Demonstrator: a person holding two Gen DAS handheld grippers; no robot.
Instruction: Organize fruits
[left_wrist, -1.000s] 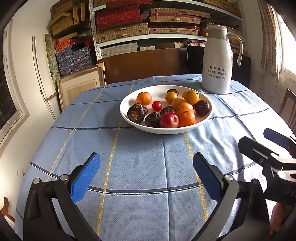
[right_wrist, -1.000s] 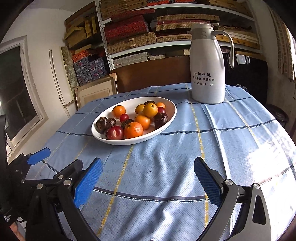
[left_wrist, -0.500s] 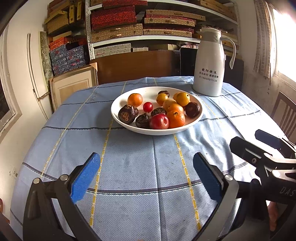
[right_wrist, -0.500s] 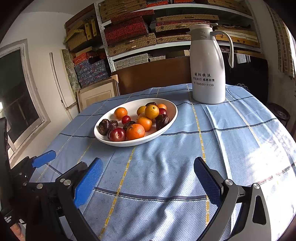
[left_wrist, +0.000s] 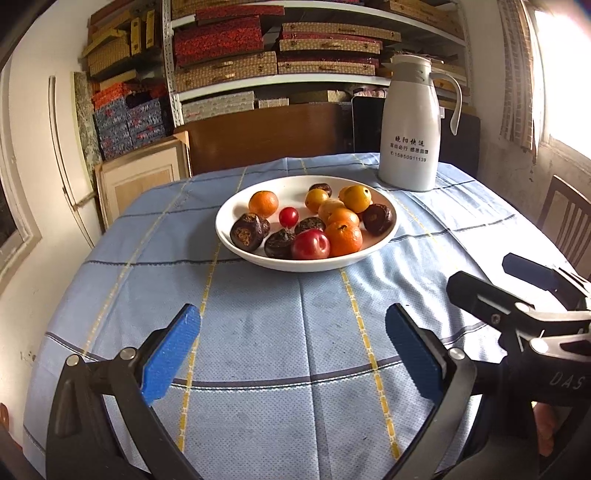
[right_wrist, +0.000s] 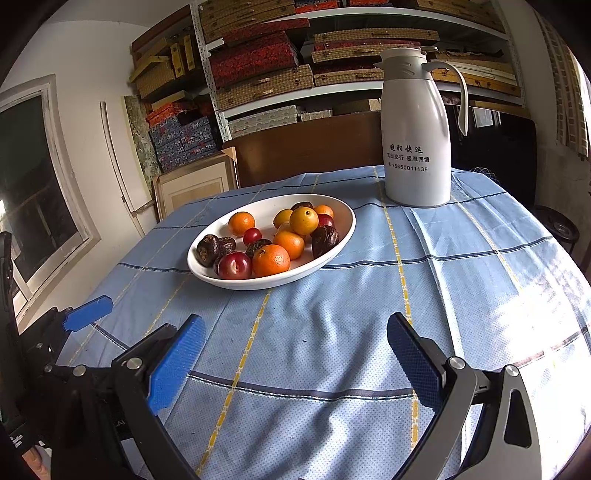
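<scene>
Blue-clothed desk (left_wrist: 258, 332) carries your white bowl (left_wrist: 236, 206) with every fruit (left_wrist: 341, 236) seemingly inside, mixed by kind; sorted or unsorted, you can't tell. Left tongs (left_wrist: 293, 345) and right tongs (right_wrist: 295, 352) gape wide, empty.

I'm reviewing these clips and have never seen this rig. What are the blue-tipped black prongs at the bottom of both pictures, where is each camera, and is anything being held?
No robot here: a person holds a handheld two-finger gripper in each hand, and each carries a fisheye camera looking forward along its fingers. One picture comes from the left gripper, the other from the right gripper. The prongs are the fingers with blue pads. Both grippers are open and hold nothing.

Each gripper also shows in the other's view: the right one at the right edge of the left picture, the left one at the left edge of the right picture.

On the blue checked tablecloth stands a white bowl with oranges, dark wrinkled fruits, red and yellow ones. Behind it is a white thermos jug.
</scene>
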